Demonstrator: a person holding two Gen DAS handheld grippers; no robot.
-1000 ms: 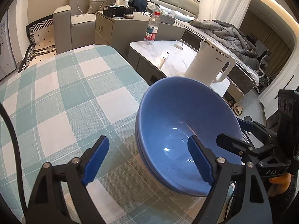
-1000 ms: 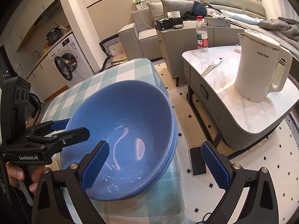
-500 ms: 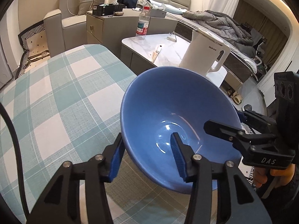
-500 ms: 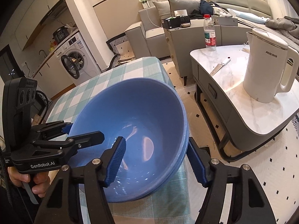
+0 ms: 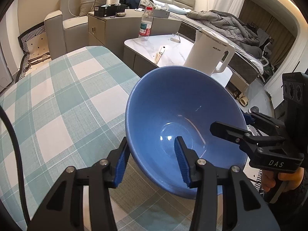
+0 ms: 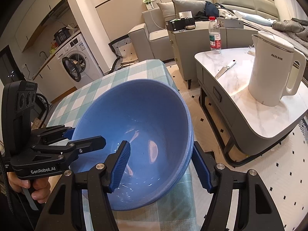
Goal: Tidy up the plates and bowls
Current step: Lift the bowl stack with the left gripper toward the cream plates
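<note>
bowls (image 6: 146,127): blue, nested pair, at corner of checked table (image 5: 57,100) | handling: glazed, stiff, slippery, breakable, likely weighty; best taken by rim, opposite sides | left gripper (image 5: 150,157): just closed, pinching near rim wall | right gripper (image 6: 161,165): just closed, pinching opposite rim | writing: "AUX" on white kettle (image 6: 273,69); "GenRobot.AI", "DAS" on grippers

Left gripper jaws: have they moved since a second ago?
Yes. The left gripper jaws have just been closing, from wide apart over the checked tablecloth onto the blue bowl rim.
</note>
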